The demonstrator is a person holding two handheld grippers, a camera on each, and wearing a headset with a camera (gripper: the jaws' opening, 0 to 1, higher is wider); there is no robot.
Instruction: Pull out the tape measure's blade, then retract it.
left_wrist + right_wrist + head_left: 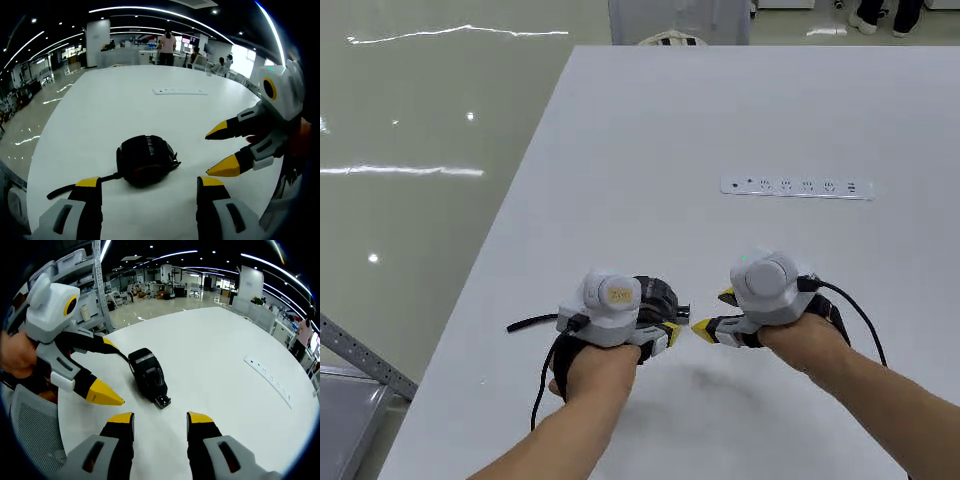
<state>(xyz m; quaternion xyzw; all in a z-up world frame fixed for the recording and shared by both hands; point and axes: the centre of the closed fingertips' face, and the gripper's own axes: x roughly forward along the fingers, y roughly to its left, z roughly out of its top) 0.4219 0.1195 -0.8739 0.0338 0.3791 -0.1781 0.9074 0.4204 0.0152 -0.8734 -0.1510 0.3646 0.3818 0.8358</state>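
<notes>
Jaws on both your grippers stand apart and hold nothing. The white worktop (740,120) carries it all. Your forearms reach in over its near edge, with your left hand (595,370) and right hand (805,340) each wrapped round a handle and turned inward, so the yellow tips face one another.

The left gripper (672,322) is low, with the black tape measure (655,295) just at its tips. From the left gripper view the case sits ahead of the gap and is not clamped. The right gripper (715,312) is just beside it, tips apart from the case.

A white power strip (796,187) lies well apart, toward the far right.

The tape measure (148,372) is near the left edge. Its long axis runs across between the grippers, blade mouth toward the right gripper. Its strap (75,187) trails the other way.
</notes>
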